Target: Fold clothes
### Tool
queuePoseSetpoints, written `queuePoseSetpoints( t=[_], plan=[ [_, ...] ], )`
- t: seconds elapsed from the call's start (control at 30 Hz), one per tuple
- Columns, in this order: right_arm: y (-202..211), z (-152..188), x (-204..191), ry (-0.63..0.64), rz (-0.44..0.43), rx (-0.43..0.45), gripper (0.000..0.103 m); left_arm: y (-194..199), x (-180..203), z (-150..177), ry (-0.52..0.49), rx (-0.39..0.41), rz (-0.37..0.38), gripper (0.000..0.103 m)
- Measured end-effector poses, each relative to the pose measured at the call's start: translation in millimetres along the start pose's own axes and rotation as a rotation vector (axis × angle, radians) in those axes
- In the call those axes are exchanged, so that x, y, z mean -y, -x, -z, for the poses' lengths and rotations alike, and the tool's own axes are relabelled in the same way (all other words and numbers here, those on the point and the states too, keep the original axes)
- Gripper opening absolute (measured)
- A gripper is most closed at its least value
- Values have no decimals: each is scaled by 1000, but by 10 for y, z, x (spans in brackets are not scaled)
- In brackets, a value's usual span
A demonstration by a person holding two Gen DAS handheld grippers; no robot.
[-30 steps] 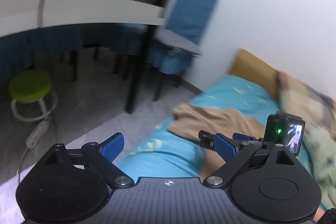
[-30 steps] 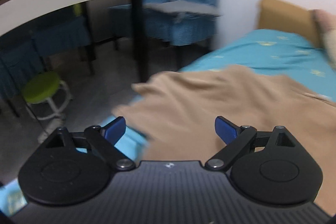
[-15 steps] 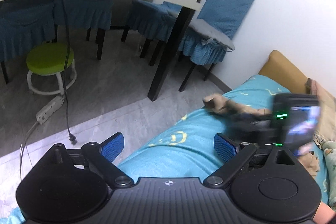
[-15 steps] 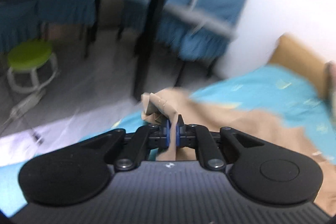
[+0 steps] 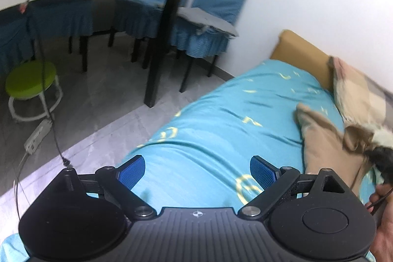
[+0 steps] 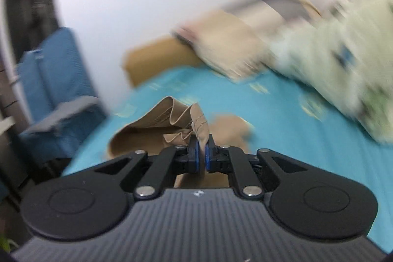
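Note:
A tan garment (image 5: 326,146) lies bunched on the turquoise bed sheet (image 5: 221,119), over at the right of the left wrist view. My left gripper (image 5: 197,170) is open above bare sheet, with nothing between its blue pads, and the garment is off to its right. In the blurred right wrist view my right gripper (image 6: 202,155) is shut on a gathered edge of the tan garment (image 6: 157,129), which rises in folds just ahead of the pads. Part of the right tool shows dark at the right edge of the left wrist view, beside a hand (image 5: 383,225).
A patterned pillow (image 5: 356,92) and a pale green blanket (image 6: 343,60) lie at the head of the bed by the tan headboard (image 5: 299,53). Off the bed's left side stand blue-covered chairs (image 5: 208,19), a black table leg (image 5: 159,48), a green stool (image 5: 30,80) and a power strip (image 5: 38,134).
My right gripper shut on the tan garment's edge and swept it across the bed toward the pillow end. The left gripper stayed open and sank a little toward the sheet.

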State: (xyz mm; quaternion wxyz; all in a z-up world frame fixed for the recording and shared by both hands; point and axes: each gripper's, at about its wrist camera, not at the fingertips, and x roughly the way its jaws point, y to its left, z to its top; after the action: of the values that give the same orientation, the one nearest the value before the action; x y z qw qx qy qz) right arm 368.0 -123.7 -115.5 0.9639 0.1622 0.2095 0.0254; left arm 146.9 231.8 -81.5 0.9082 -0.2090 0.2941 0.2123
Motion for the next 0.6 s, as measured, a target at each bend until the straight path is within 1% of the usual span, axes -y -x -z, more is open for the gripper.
queuePoseSetpoints(
  t=[0.07, 0.1, 0.13, 0.17, 0.2, 0.23, 0.27, 0.4, 0.5, 0.6],
  plan=[
    [-91, 99, 308, -55, 38, -60, 11, -57, 99, 53, -36, -5, 11, 94],
    [-108, 136, 375, -67, 31, -82, 12, -94, 146, 83, -52, -14, 18, 94],
    [-118, 161, 426, -79, 23, -109, 18, -128, 189, 111, -67, -23, 23, 94],
    [-127, 184, 475, -92, 15, -134, 41, -159, 230, 137, -81, -32, 28, 94],
    [-123, 183, 503, -107, 6, -151, 57, -183, 265, 158, -93, -40, 32, 94],
    [-111, 183, 529, -122, -4, -165, 87, -206, 300, 179, -104, -47, 37, 94],
    [-28, 194, 545, -131, -16, -163, 90, -221, 326, 196, -107, -55, 45, 94],
    [261, 55, 607, -96, -59, -179, 89, -226, 383, 237, -125, -81, 77, 94],
    [691, -48, 590, -59, -64, -184, 89, -210, 407, 269, -140, -105, 102, 94],
    [1280, -78, 580, -20, -75, -185, 89, -144, 435, 306, -170, -123, 112, 94]
  ],
)
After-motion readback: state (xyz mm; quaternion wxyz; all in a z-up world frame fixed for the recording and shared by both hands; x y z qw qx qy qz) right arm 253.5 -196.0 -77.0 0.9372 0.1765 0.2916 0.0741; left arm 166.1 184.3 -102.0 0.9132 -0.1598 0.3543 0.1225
